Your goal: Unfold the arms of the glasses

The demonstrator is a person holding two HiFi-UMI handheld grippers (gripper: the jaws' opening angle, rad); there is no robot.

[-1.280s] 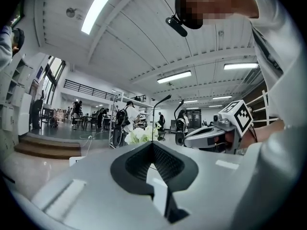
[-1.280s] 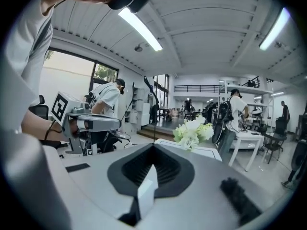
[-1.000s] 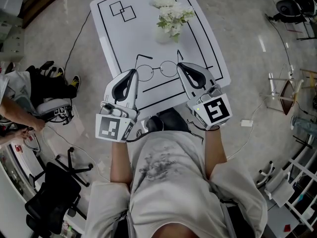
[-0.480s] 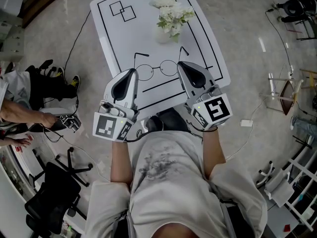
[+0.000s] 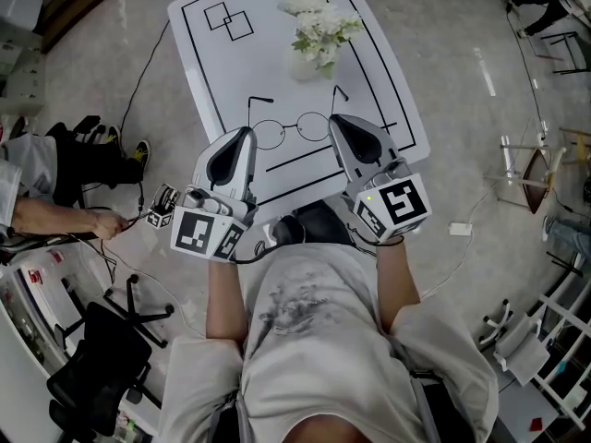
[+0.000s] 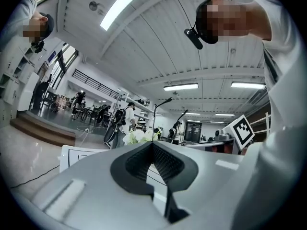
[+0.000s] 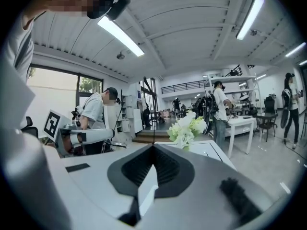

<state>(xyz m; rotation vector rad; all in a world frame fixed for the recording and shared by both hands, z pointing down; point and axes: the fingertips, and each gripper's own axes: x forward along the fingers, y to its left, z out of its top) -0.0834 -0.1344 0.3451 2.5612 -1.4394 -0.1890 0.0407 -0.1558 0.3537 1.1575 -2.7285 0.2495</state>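
Round wire-frame glasses (image 5: 293, 128) lie on the white table (image 5: 379, 72), both thin arms swung out and pointing away from me. My left gripper (image 5: 248, 133) is shut and empty, its tip just beside the left lens. My right gripper (image 5: 334, 119) is also shut with nothing in it, its tip next to the right lens and hinge. In the left gripper view the left gripper (image 6: 152, 143) has its jaws pressed together. The right gripper (image 7: 153, 145) shows the same in the right gripper view. Neither of those views shows the glasses.
A vase of white flowers (image 5: 319, 28) stands on the table beyond the glasses. Black lines and a double-square drawing (image 5: 229, 19) mark the tabletop. A seated person (image 5: 37, 212) and office chairs (image 5: 102, 363) are on the floor at my left. Cables run across the floor.
Both grippers stay almost where they were; the left one's marker cube has shifted slightly left. The person on the left has moved an arm.
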